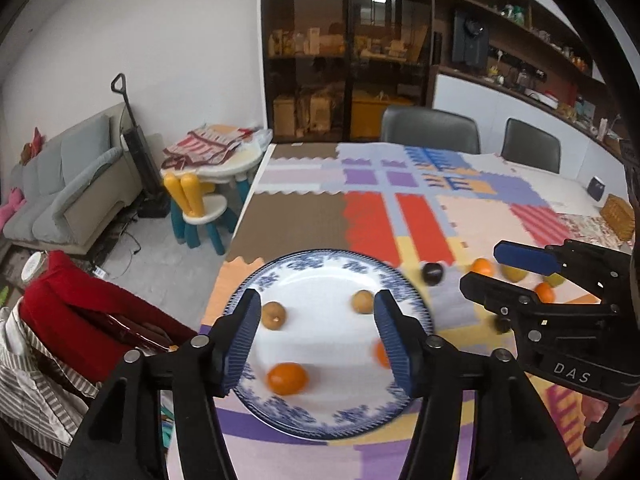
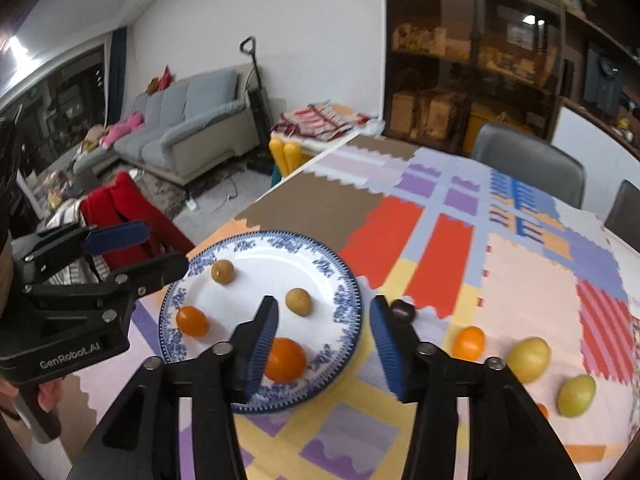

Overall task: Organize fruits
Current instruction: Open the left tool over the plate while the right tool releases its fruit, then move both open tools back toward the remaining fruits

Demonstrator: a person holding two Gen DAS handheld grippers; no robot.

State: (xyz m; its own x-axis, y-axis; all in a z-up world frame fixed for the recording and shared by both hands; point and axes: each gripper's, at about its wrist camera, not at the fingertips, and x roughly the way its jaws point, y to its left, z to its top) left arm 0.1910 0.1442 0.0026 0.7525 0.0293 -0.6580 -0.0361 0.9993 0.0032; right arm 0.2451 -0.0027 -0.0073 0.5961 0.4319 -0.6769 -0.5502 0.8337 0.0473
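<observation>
A patchwork-covered table is carrying a plate near its left edge. Only the right view is showing two yellow fruits right of the plate. Both the left tongs and right tongs are gaping wide, empty, over the plate's four fruits.

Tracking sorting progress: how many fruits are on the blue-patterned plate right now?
4. On the plate: a brown fruit at the far left, another brown fruit mid-plate, a small orange near the left rim, and a larger orange at the near rim.
</observation>
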